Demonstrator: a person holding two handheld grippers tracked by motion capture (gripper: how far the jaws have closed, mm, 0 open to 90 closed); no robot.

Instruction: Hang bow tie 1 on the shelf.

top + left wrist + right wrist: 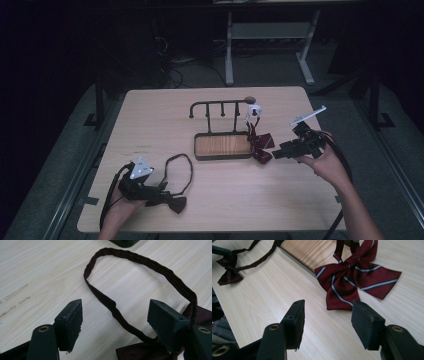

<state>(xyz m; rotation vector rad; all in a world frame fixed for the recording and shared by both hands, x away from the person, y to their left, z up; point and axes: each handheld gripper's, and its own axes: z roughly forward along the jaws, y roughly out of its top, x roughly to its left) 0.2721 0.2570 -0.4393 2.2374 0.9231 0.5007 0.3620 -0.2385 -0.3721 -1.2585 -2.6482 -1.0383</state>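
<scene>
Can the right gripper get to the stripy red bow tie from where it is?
Probably yes. The right gripper has its jaws open and aimed at the striped bow tie, with just bare table between them.

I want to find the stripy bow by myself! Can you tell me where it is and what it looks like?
Start at the black rack with the wooden tray, in the middle of the table. Beside the tray's right end lies the striped bow tie, in front of the right gripper. It is red with pale stripes, while the dark bow tie near the left gripper is plain.
</scene>
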